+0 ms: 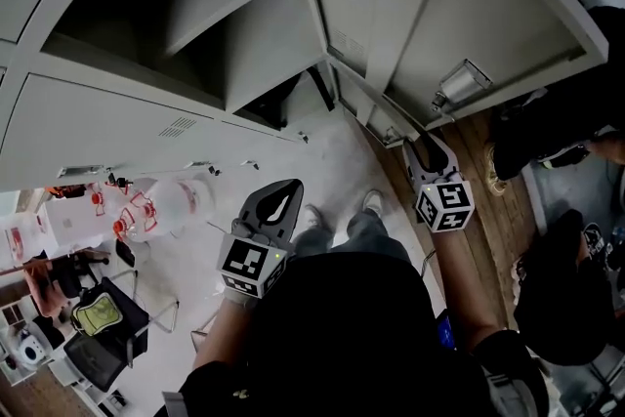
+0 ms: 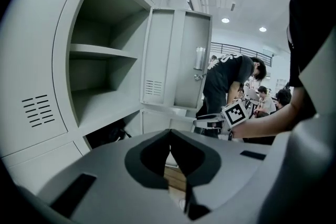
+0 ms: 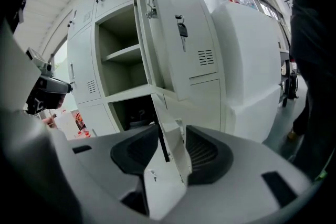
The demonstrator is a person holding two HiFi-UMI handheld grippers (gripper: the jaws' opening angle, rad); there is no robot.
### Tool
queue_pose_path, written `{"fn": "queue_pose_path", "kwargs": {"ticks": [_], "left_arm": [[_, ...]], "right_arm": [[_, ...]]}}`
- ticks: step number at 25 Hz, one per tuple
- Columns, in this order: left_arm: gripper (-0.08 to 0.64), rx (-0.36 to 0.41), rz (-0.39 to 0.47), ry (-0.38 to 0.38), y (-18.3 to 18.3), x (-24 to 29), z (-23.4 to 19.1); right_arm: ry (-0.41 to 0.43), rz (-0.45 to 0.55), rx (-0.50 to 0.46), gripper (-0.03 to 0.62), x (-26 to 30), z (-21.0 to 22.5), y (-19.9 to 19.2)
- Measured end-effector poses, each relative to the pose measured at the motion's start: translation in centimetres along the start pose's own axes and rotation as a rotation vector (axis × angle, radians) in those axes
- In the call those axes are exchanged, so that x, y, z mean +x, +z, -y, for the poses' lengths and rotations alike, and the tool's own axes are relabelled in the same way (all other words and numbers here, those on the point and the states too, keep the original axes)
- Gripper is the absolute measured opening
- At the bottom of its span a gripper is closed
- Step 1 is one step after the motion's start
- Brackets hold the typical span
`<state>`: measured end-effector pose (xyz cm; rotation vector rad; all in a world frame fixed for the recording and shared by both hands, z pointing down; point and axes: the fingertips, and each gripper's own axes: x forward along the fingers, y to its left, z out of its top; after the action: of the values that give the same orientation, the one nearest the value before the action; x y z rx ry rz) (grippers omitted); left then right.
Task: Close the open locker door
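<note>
Door: the lower locker door [image 3: 164, 186] stands swung out from its dark compartment [image 3: 131, 113], free edge upright.
Right gripper [image 3: 170, 140]: nearer hand; jaws spread, straddling that edge, pads not pressing.
Left gripper [image 2: 169, 132]: jaws clenched together, empty, well apart.
Closing direction: probably a sideways push toward the compartment.

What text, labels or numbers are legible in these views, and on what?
No text is legible.
Right marker cube, left marker cube: black-and-white square patterns only, no letters.
White print on a bystander's black shirt: too blurred to read.
Red labels on the clear bottles: too small to read.
</note>
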<state>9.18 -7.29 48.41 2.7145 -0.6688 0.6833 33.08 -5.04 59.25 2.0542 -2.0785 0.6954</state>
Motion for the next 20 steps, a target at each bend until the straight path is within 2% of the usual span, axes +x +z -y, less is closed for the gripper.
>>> {"fn": "queue_pose_path", "kwargs": {"ticks": [9,14,20], "left_arm": [[0.023,-0.03,0.013,0.055,-0.8,-1.0,0.3],[0.023,-0.056,0.019,0.08,-2.1,-2.9,-0.7],[0.023,-0.037,0.051,0.098,-2.8,-5.9,-2.2]], "right_arm": [[0.042,-0.023,-0.029,0.141,0.2,-0.7,-0.3],[0.053,-0.038,-0.04,0.126,-0.1,-2.7,-1.0],[0.061,-0.053,-0.036,0.124,-0.2,-6.2,-2.0]]}}
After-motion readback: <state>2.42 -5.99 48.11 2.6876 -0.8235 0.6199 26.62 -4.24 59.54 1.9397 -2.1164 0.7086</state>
